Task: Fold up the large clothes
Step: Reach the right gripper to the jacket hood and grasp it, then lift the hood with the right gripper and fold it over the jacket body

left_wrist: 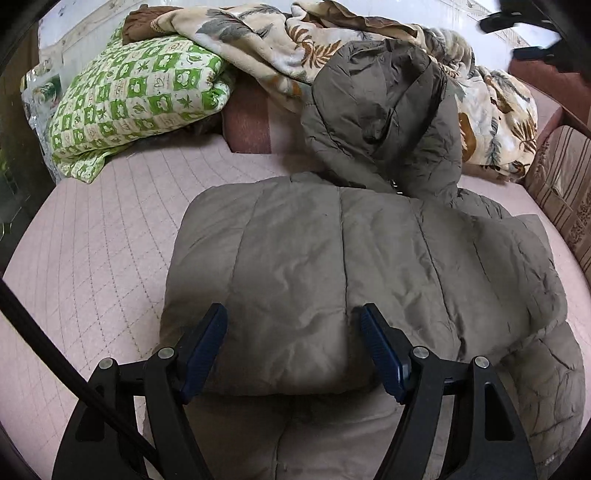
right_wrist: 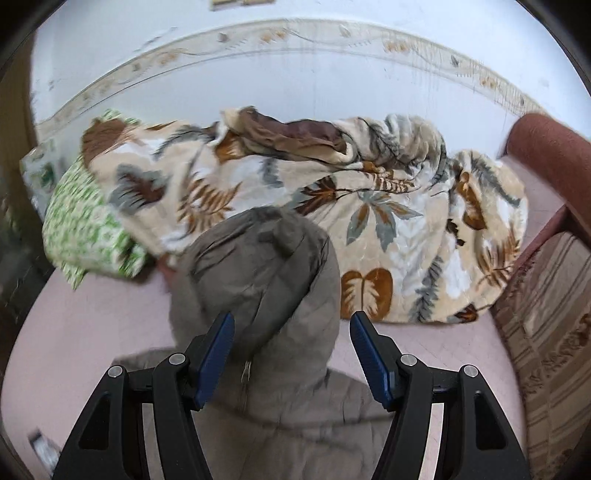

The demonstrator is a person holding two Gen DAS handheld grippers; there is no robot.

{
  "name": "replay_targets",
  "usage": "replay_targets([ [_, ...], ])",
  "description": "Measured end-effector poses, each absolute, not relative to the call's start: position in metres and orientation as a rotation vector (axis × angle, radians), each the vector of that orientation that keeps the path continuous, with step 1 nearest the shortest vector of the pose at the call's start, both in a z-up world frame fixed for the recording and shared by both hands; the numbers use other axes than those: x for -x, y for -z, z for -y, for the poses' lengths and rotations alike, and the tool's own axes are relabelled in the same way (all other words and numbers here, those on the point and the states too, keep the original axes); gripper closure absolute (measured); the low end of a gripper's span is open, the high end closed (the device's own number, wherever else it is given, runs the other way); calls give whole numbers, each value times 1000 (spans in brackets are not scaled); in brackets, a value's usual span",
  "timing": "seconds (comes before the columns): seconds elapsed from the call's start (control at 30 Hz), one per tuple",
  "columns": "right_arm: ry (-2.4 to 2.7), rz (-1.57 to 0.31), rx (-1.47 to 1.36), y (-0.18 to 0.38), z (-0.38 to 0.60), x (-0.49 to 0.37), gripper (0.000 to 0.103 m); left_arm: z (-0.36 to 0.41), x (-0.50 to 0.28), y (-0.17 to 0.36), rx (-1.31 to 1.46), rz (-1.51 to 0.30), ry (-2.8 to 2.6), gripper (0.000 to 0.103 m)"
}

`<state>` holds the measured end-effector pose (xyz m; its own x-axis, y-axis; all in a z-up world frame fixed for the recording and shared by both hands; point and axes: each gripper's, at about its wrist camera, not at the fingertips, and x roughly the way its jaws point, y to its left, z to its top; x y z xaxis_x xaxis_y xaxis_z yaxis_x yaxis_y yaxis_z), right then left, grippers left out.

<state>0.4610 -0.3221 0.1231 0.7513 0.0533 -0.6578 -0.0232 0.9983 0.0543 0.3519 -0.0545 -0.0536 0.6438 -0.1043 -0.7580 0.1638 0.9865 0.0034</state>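
A grey-brown quilted puffer jacket [left_wrist: 351, 258] lies folded on a pink quilted bed [left_wrist: 103, 236]. Its hood [left_wrist: 384, 110] stands up at the far end, leaning on the bedding. My left gripper [left_wrist: 293, 317] is open just above the near edge of the folded body, holding nothing. In the right wrist view the hood [right_wrist: 258, 266] fills the middle, with a zipper pull [right_wrist: 245, 371] below it. My right gripper [right_wrist: 291, 325] is open above the hood's base, holding nothing. Part of the right gripper [left_wrist: 517, 22] shows at the top right of the left wrist view.
A leaf-print blanket [right_wrist: 388, 221] is heaped along the wall behind the jacket. A green and white patterned quilt [left_wrist: 129, 99] lies at the back left. A striped cushion [right_wrist: 554, 332] and a reddish sofa arm [right_wrist: 546, 144] border the right side.
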Motion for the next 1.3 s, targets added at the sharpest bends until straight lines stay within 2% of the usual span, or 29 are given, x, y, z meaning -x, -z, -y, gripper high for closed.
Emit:
replay_targets([
  [0.23,-51,-777,-154,-82,349,-563,33,59,-357,46,-73,-762,195,30],
  [0.5,-64,-787,-143,-43,353,-626,35,57,-373,51,-26,-772,207,30],
  [0.57,-68,-782,-104,-37,347,-629,92,56,-373,51,-20,-768,203,30],
  [0.83,-69,-645,-13,-65,335,-571,96,56,-366,46,-32,-754,195,30],
  [1.1,-147,-528,29,-122,317,-458,96,42,-355,25,11,-718,184,30],
  [1.3,-204,-475,34,-128,303,-369,96,20,-347,7,68,-679,163,30],
])
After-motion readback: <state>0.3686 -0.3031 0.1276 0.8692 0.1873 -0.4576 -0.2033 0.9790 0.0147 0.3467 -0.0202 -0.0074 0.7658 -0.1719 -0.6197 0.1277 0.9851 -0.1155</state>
